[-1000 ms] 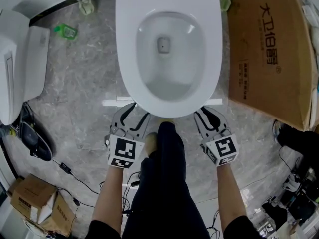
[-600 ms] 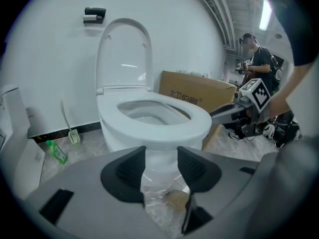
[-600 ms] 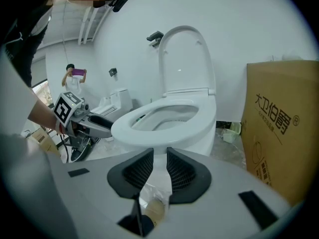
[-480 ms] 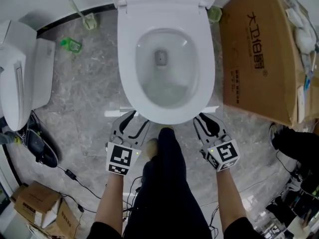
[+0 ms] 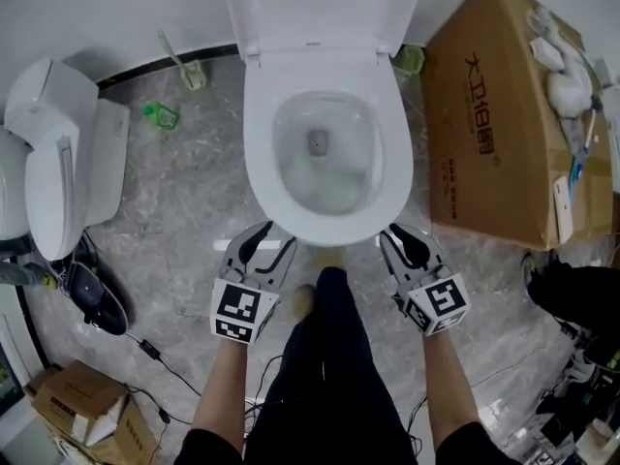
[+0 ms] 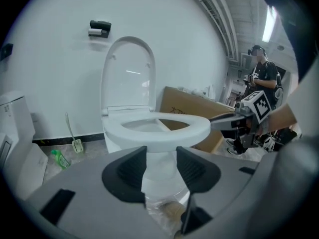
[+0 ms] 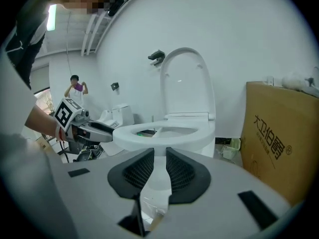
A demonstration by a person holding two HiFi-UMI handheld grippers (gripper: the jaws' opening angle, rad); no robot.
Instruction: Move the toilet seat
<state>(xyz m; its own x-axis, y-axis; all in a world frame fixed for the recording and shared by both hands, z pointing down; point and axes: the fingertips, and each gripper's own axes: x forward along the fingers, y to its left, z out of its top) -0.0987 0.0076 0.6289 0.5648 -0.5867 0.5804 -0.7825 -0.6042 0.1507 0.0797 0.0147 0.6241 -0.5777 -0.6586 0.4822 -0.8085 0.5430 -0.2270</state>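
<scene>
the seat (image 5: 395, 153) lies flat on the toilet (image 5: 320, 163), with the lid (image 5: 325, 8) upright behind it. a person stands at the toilet's front, one leg (image 5: 329, 356) between two hand-held tools. the left gripper (image 5: 269, 242) sits just below the toilet's front rim, jaws apart and holding nothing. the right gripper (image 5: 405, 240) sits level with it at the rim's other side, its jaws closing on a narrow gap with nothing between them. a cardboard box (image 5: 504, 124) stands beside the toilet on the right gripper's side. a second toilet (image 5: 58, 163), a green bottle (image 5: 160, 116) and a brush (image 5: 189, 71) are on the other side.
</scene>
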